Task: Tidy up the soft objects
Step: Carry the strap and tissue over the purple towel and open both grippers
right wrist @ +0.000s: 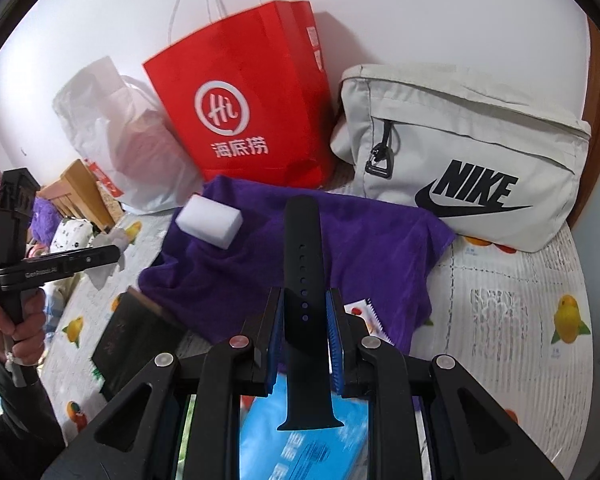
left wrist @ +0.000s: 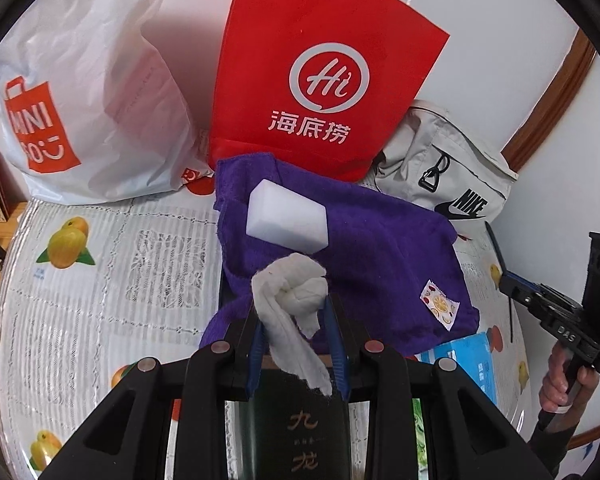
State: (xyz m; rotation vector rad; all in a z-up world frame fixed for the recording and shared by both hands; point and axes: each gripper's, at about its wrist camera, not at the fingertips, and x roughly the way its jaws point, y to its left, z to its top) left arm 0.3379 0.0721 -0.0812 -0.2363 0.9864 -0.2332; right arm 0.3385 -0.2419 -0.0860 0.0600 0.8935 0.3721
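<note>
Your left gripper (left wrist: pixel 296 320) pinches the limp, light tissue wad (left wrist: pixel 296 292); your right gripper (right wrist: pixel 305 320) clamps the flexible watch strap (right wrist: pixel 303 272) mid-length; keep both holds.

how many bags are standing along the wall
3: a white plastic shopping bag on the left, a red paper carrier bag in the middle, and a pale grey fabric pouch bag on the right. Others may be hidden behind them.
</note>
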